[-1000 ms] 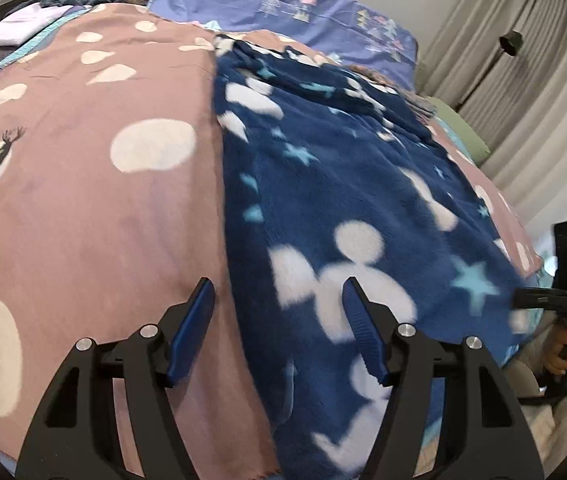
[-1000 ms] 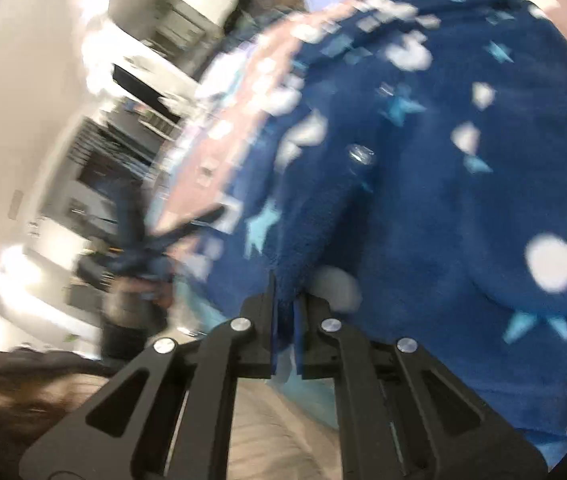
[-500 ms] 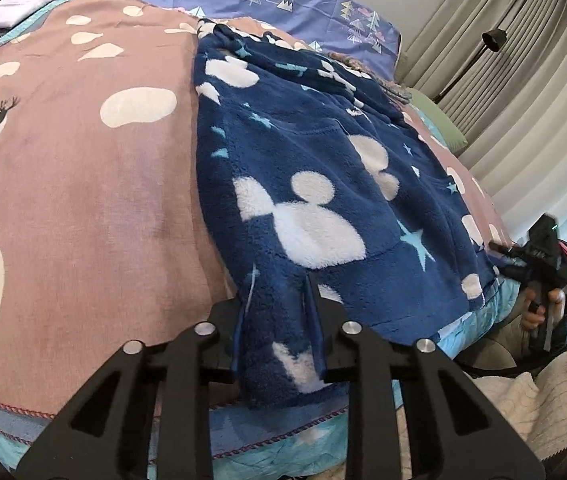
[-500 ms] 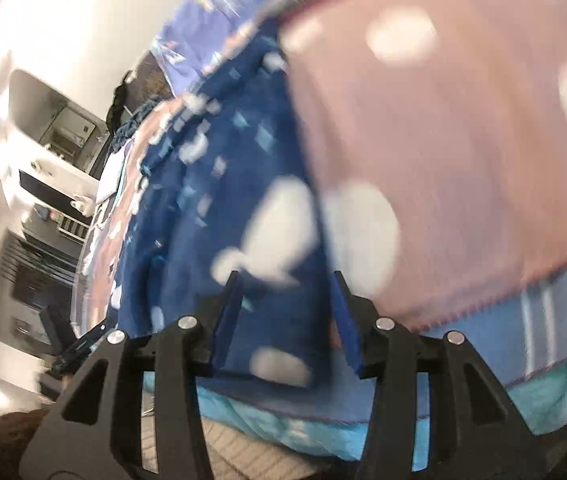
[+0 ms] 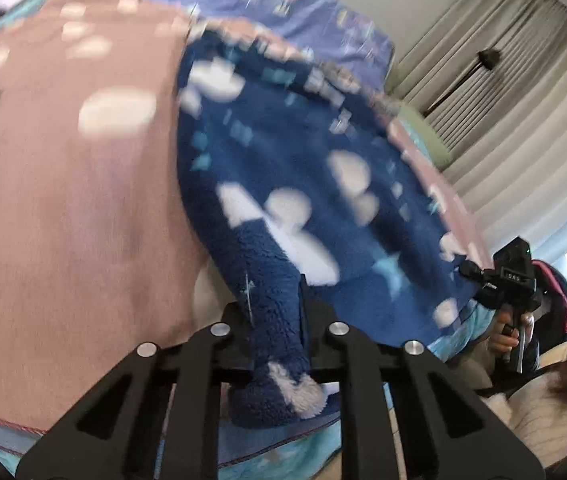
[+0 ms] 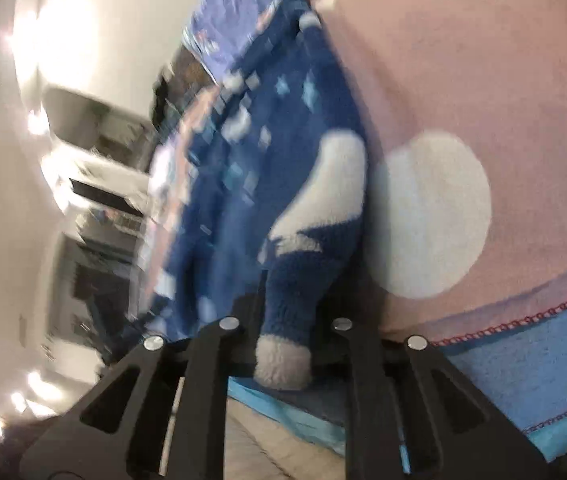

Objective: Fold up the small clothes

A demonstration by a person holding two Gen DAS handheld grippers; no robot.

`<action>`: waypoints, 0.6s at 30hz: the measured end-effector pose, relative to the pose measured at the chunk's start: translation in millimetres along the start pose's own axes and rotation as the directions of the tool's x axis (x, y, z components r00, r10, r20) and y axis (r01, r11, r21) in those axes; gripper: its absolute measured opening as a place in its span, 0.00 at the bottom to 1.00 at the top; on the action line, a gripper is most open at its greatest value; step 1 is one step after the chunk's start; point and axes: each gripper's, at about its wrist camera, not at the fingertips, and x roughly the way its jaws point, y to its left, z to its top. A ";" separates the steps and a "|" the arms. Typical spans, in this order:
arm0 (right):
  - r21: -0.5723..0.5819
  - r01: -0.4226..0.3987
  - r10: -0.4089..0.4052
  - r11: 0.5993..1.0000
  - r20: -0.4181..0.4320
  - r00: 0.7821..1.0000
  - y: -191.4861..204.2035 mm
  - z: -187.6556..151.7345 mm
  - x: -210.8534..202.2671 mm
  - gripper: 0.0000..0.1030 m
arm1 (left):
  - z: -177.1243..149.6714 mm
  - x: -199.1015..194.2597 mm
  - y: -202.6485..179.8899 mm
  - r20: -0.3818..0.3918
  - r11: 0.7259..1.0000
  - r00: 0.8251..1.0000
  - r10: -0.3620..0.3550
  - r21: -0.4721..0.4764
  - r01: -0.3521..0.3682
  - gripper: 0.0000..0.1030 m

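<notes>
A navy fleece garment (image 5: 307,184) with white blobs and pale blue stars lies on the pink bedspread (image 5: 63,200). My left gripper (image 5: 275,308) is shut on its near left corner, with a tuft bunched between the jaws and hanging below them. In the right wrist view the same garment (image 6: 279,168) runs away from me, and my right gripper (image 6: 289,312) is shut on its near right corner beside a white spot of the bedspread (image 6: 483,100). The right gripper (image 5: 511,280) also shows in the left wrist view past the garment's far corner.
The bed's blue hem and edge (image 6: 523,364) run just below both grippers. A purple patterned pillow (image 5: 283,4) lies at the head. Curtains (image 5: 503,112) and a lamp stand on the right. Blurred room furniture (image 6: 95,200) shows beyond the bed.
The left gripper closed on the garment's corner and lifted it. The right gripper let go of one spot, swung to the right corner and closed on it.
</notes>
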 end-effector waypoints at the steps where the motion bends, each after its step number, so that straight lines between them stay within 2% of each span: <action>1: -0.027 -0.041 0.042 0.999 0.035 0.998 10.8 1.8 -10.9 0.12 | 7.5 -8.3 -7.9 0.036 1.000 0.999 -0.006 0.027 0.005 0.14; 4: -0.181 -0.107 0.131 0.978 0.127 0.983 61.7 13.5 -43.3 0.12 | 42.7 -48.3 -45.8 0.191 0.990 0.981 -0.044 0.140 0.017 0.12; 6: -0.290 -0.133 0.189 0.948 0.176 0.966 96.9 16.2 -62.7 0.11 | 62.3 -74.2 -69.9 0.275 0.979 0.958 -0.082 0.201 0.026 0.12; 8: -0.408 -0.132 0.241 0.903 0.228 0.943 135.2 12.7 -87.9 0.11 | 75.0 -106.8 -95.1 0.362 0.964 0.924 -0.119 0.265 0.020 0.12; 9: -0.437 -0.131 0.257 0.890 0.244 0.935 143.7 9.8 -97.4 0.11 | 75.7 -116.6 -100.3 0.385 0.960 0.914 -0.129 0.281 0.017 0.12; 10: -0.477 -0.139 0.292 0.868 0.263 0.920 154.5 3.1 -113.7 0.11 | 73.5 -137.4 -109.3 0.426 0.951 0.891 -0.156 0.308 0.020 0.12; 12: -0.537 -0.131 0.334 0.833 0.300 0.893 164.5 -11.8 -144.6 0.11 | 65.5 -159.3 -118.3 0.469 0.941 0.864 -0.182 0.337 0.015 0.12; 13: -0.570 -0.089 0.330 0.817 0.336 0.882 165.2 -22.5 -164.2 0.12 | 56.3 -171.7 -123.2 0.498 0.934 0.848 -0.181 0.358 -0.011 0.13; 14: -0.588 -0.045 0.315 0.807 0.364 0.877 165.6 -29.9 -176.3 0.12 | 50.2 -176.6 -123.4 0.510 0.931 0.841 -0.181 0.364 -0.020 0.13; 15: -0.594 -0.003 0.289 0.804 0.387 0.875 165.1 -35.1 -179.2 0.13 | 46.2 -176.5 -122.2 0.511 0.933 0.840 -0.183 0.360 -0.016 0.13; 16: -0.578 0.020 0.257 0.816 0.394 0.882 161.9 -36.4 -174.6 0.13 | 43.7 -171.3 -115.7 0.497 0.940 0.849 -0.178 0.341 -0.003 0.14; 18: -0.509 0.023 0.194 0.860 0.370 0.909 146.2 -25.8 -158.4 0.13 | 44.4 -146.3 -100.8 0.448 0.955 0.883 -0.140 0.296 0.001 0.14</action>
